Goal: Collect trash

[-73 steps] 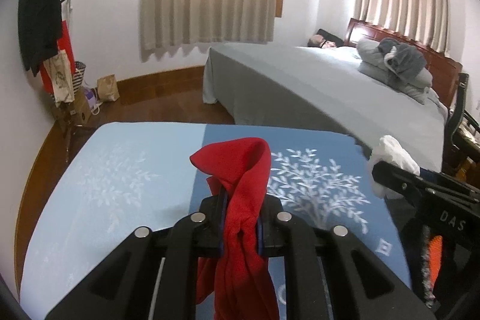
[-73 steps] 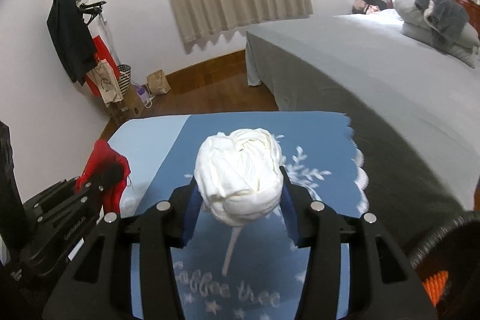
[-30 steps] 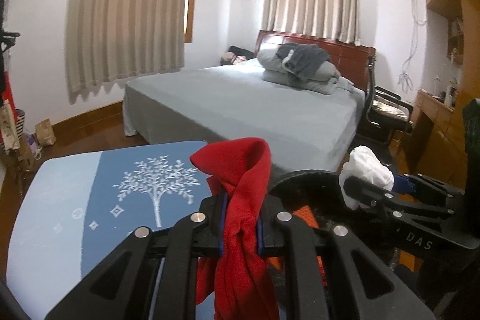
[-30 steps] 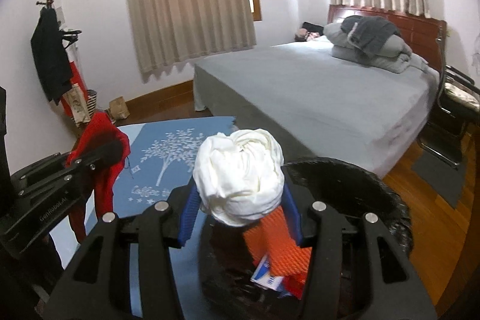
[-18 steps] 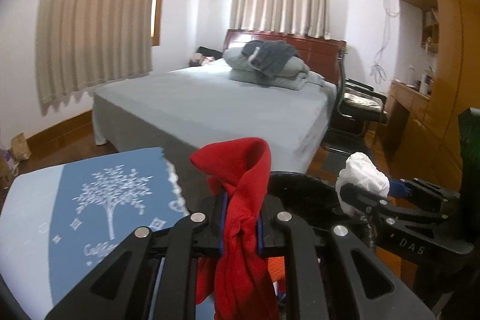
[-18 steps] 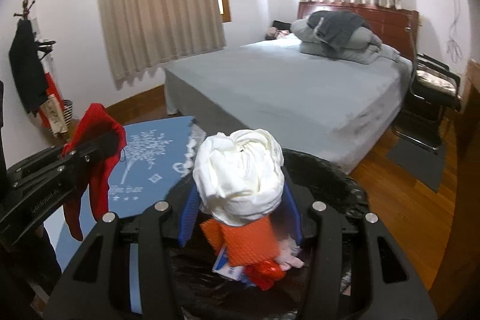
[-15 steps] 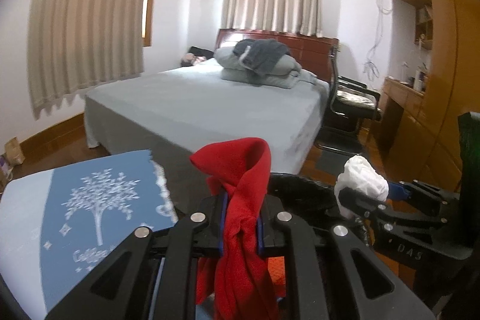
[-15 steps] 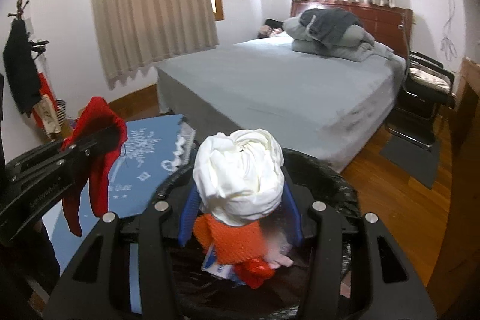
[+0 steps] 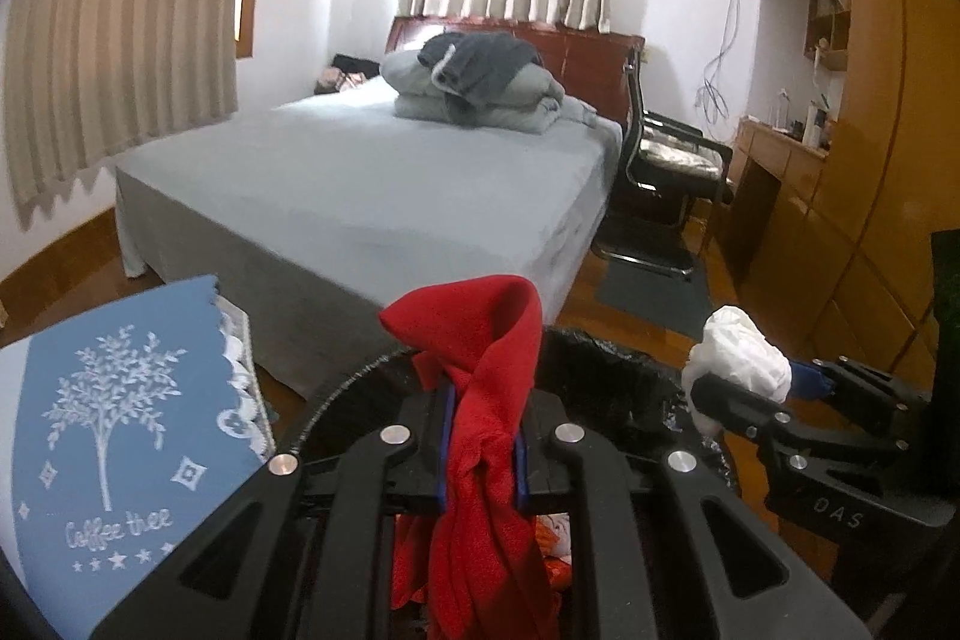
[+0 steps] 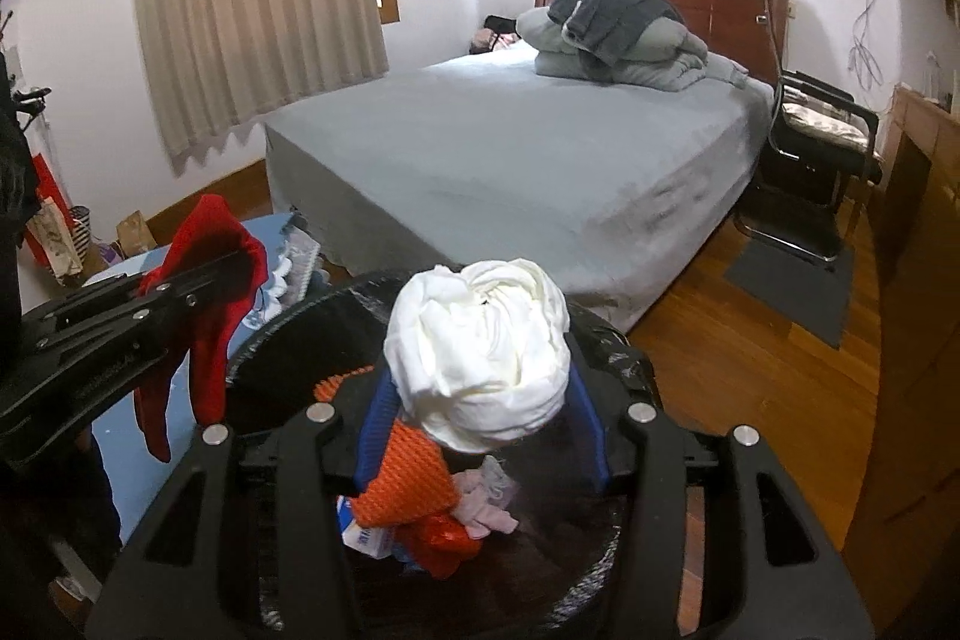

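- Red fabric: the left gripper (image 9: pixel 480 451) is pinched tight on a red cloth (image 9: pixel 480 358), which folds over above the pads and hangs in a twisted tail below them.
- White material: the right gripper (image 10: pixel 480 430) carries a crumpled white wad (image 10: pixel 480 340) between its blue pads; its jaws have just been opening, and the wad still sits between them (whether the pads still press on it cannot be told).
- Black liner: both grippers hover over the mouth of a black-lined trash bin (image 10: pixel 618 352), set between a blue tablecloth (image 9: pixel 120 400) and a grey bed (image 10: pixel 510 148).
- Contents already in the bin: an orange mesh piece (image 10: pixel 408 484), a red scrap, a pale pink scrap and a blue-and-white packet.
- Step in hand (a judgement): releasing both pieces into the bin. To do it well, each piece should be well inside the rim before the jaws part fully; the red cloth's long tail should clear the rim nearest the tablecloth, and the jaws should spread wide enough that limp fabric does not cling to a pad.
- Count: two grippers; two pieces of trash in the air, one per gripper; one bin; at least four items inside it.
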Demonstrator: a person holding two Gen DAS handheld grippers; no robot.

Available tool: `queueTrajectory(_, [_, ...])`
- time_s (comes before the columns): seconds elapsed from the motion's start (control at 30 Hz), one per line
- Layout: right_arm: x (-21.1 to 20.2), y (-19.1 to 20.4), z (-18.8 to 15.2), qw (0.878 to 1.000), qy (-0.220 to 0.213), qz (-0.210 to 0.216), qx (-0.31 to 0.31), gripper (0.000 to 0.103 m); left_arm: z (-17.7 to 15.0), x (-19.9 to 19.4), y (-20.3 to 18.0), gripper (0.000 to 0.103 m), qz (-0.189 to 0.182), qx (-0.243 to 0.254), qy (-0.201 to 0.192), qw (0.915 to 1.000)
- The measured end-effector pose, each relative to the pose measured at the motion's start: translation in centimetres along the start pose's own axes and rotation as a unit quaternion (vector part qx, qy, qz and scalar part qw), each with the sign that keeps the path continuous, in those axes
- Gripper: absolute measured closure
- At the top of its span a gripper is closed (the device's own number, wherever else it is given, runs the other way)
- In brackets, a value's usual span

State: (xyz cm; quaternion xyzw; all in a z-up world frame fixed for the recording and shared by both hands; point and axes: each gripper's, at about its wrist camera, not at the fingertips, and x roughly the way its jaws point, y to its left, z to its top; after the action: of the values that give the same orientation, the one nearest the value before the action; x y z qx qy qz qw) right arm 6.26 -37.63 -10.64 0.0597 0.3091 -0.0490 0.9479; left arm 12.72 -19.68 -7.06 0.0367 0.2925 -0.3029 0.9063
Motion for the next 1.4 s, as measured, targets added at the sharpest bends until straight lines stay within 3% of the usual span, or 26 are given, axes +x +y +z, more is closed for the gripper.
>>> queueTrajectory(0.07, [0.5,-0.5,0.2,1.000,0.002,-0.004,0.001,0.047,0.0,0.7,0.2,0.079,-0.008,-0.003,0.006,0.9999])
queueTrajectory(0.1, [0.7,-0.7,0.0,1.000,0.004,-0.008,0.001,0.041,-0.1,1.0,0.3,0.067,-0.012,-0.004,0.011,0.9999])
queueTrajectory(0.2, [1.2,-1.3,-0.2,1.000,0.007,-0.016,0.003,0.030,-0.2,1.4,0.5,0.050,-0.013,-0.003,0.018,0.9997])
queueTrajectory(0.43, [0.5,-1.8,-0.1,1.000,-0.005,-0.024,0.007,0.010,-0.3,0.3,1.5,0.031,-0.004,-0.013,0.012,0.9998])
queueTrajectory(0.6, [-0.7,-1.5,0.3,1.000,-0.011,-0.017,0.007,0.007,-0.1,-2.2,2.4,0.016,0.019,-0.015,-0.005,0.9997])
queueTrajectory(0.9, [-4.3,1.1,1.5,0.999,-0.022,0.023,0.006,0.005,-0.9,-7.3,4.6,0.006,0.075,-0.026,-0.010,0.9968])
queueTrajectory(1.4, [-8.6,5.5,1.7,0.999,-0.017,0.049,-0.014,0.005,-2.8,-13.8,5.3,0.006,0.132,-0.041,-0.015,0.9902])
